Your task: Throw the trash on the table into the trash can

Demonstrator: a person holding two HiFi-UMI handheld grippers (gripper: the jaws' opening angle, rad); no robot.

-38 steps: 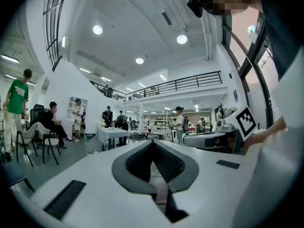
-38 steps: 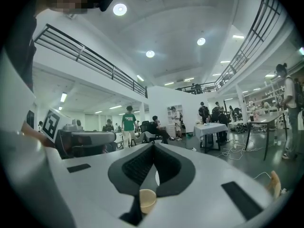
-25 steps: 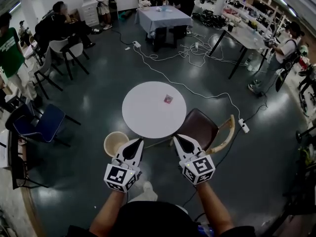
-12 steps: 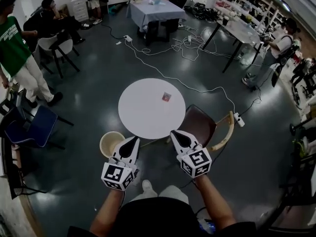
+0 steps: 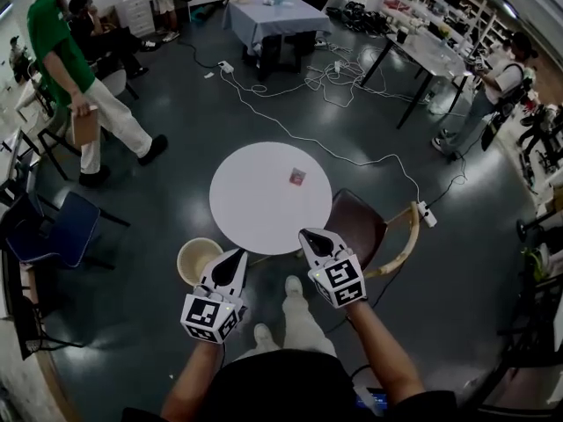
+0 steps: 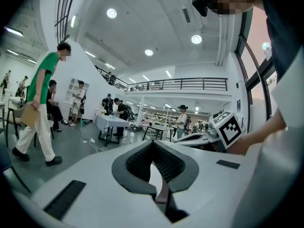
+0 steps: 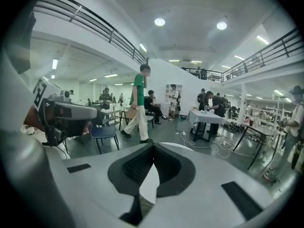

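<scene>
Pink wrapper (image 5: pixel 298 178) lies well ahead of left gripper (image 5: pixel 236 255) and right gripper (image 5: pixel 309 235), both jaws closed, empty; arriving unopened could shove it off the surface (image 5: pixel 255 202).

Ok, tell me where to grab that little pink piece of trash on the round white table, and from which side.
Probably pinch the pink piece of trash across its middle, coming steeply from above on its near side with the right gripper, the closer one. It lies small and low on the round white table, with nothing beside it. The jaws are shut and must open first.
</scene>
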